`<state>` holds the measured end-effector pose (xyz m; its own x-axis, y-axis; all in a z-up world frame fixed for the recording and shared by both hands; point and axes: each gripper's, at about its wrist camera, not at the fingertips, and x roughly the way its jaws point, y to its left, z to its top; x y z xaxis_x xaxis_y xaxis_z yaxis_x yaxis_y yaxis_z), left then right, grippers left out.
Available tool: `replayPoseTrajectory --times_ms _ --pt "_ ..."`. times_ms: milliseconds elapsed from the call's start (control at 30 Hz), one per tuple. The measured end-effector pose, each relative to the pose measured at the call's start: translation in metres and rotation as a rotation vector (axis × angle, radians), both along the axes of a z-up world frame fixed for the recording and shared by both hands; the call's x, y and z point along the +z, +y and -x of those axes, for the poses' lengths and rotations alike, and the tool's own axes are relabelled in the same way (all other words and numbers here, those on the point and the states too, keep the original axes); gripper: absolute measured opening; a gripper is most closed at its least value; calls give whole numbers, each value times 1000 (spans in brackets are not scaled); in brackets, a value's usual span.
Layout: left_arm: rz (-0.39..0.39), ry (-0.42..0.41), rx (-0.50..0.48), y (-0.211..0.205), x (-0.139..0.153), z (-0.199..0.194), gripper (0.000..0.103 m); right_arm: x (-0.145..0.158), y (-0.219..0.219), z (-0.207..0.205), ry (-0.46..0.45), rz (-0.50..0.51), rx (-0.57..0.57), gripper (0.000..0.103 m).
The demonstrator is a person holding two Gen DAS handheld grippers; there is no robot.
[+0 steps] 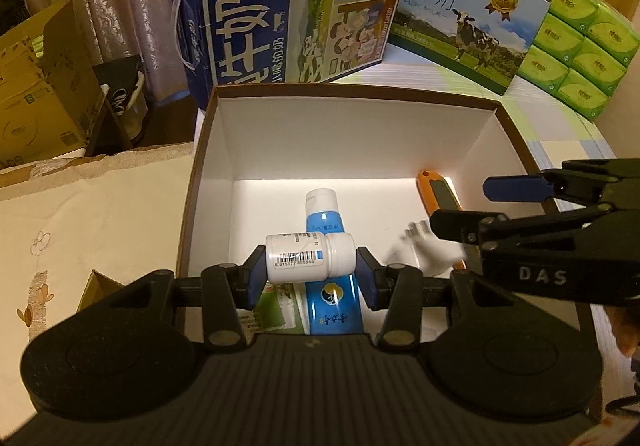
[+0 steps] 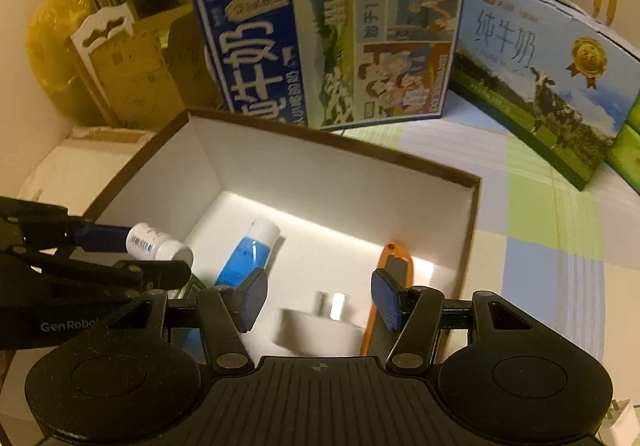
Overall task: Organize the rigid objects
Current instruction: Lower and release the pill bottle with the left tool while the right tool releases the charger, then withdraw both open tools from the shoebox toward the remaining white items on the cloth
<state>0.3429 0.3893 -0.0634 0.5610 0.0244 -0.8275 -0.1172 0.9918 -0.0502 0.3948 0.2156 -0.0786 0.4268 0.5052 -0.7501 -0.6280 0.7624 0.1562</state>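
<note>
My left gripper [image 1: 311,273] is shut on a white pill bottle [image 1: 310,257], held sideways above the near end of a brown-rimmed white box [image 1: 352,88]. In the box lie a blue tube [image 1: 324,218], an orange utility knife [image 1: 438,194] and a green packet [image 1: 280,306]. My right gripper [image 2: 320,300] is open over the box [image 2: 336,150]. Below its jaws is a blurred white object with a silver cap [image 2: 320,322], clear of both pads. From the right wrist view the left gripper [image 2: 136,250] and its bottle [image 2: 158,244] show at the left, beside the tube [image 2: 244,258] and knife [image 2: 394,262].
Two milk cartons, a dark blue one [image 1: 280,2] and a pale blue one [image 1: 464,22], stand just behind the box. Green tissue packs [image 1: 580,46] sit at the far right. Cardboard boxes [image 1: 36,94] are stacked at the left. A checked tablecloth [image 2: 540,246] lies right of the box.
</note>
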Motion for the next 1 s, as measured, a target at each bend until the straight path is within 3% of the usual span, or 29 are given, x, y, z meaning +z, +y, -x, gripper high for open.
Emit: replayPoseTrajectory --times_ms 300,433,567,1000 --pt "0 2 -21 -6 -3 -8 42 3 -12 -1 9 -3 -20 55" --pt "-8 -16 -22 -6 1 -9 53 5 -17 1 12 -18 -23 55" --pt "-3 -36 -18 -5 9 -6 54 10 -21 4 14 -28 -25 55" --pt "-7 -57 25 -3 31 21 55 24 -34 27 25 -56 -9 66"
